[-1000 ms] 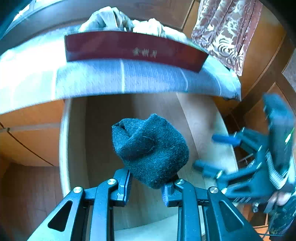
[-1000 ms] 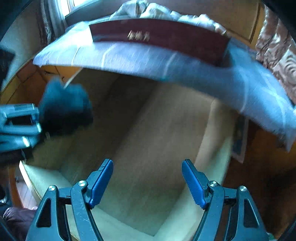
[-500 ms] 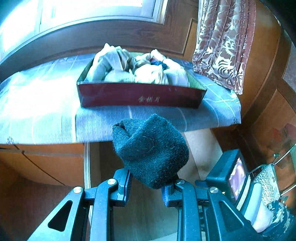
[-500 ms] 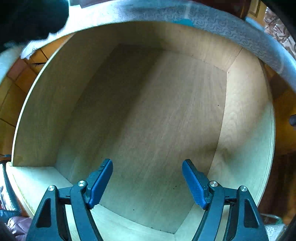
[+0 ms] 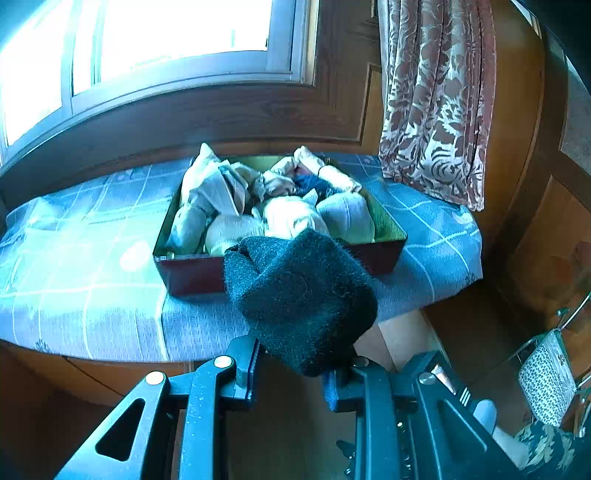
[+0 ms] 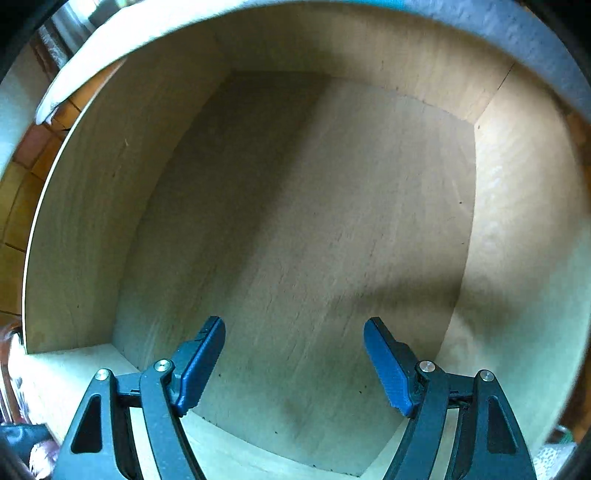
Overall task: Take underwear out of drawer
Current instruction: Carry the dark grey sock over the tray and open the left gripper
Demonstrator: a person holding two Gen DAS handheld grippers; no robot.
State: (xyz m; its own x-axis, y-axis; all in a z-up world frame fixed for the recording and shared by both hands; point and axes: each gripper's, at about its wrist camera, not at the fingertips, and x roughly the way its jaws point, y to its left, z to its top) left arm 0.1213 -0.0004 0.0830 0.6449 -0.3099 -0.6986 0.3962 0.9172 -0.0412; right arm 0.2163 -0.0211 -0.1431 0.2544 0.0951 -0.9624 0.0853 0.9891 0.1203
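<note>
- The left gripper (image 5: pixel 290 373), black metal with riveted arms, has its pads pressed narrow on a rolled bundle of dark, fuzzy knit underwear (image 5: pixel 300 295); the bundle bulges rounded above the jaws, in the air.
- Behind the bundle lies a blue-grey cloth (image 5: pixel 110 280) with pale grid lines, spread over a ledge.
- On that cloth stands a dark red glossy box (image 5: pixel 192 271), rectangular and shallow, packed with pale rolled garments (image 5: pixel 291 214) and one dark one.
- Further back hang a brown patterned curtain (image 5: pixel 436 99) and a bright window (image 5: pixel 166 33) framed in wood.
- The right gripper (image 6: pixel 294 363) stands wide with nothing between its ribbed blue pads (image 6: pixel 201 367).
- Only the right wrist view shows the drawer (image 6: pixel 85 229) from inside: smooth pale plywood, grain running lengthwise, shadowed at its far left corner, its floor bare.
</note>
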